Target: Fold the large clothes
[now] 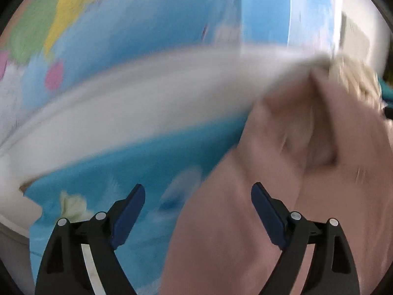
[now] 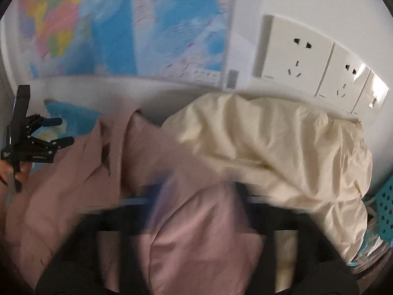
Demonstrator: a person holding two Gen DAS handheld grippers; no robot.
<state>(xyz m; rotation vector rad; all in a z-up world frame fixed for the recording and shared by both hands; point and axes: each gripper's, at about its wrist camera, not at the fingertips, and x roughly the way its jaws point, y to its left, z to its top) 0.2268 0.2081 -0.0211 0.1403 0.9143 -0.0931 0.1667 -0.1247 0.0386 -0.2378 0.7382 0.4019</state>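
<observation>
Left gripper (image 1: 197, 198) is spread wide, nothing pinched – the crumpled dusty-pink cloth garment (image 1: 307, 172) sits just under its right finger. Right gripper (image 2: 194, 201) is blurry but looks wide too, pink fabric bunched between. Beyond it – a rumpled cream sheet (image 2: 282, 147)

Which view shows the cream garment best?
The right wrist view: the cream garment lies crumpled and mostly sharp beside the pink garment, below the wall sockets. The left wrist view catches only a blurred pale edge of it.
</observation>
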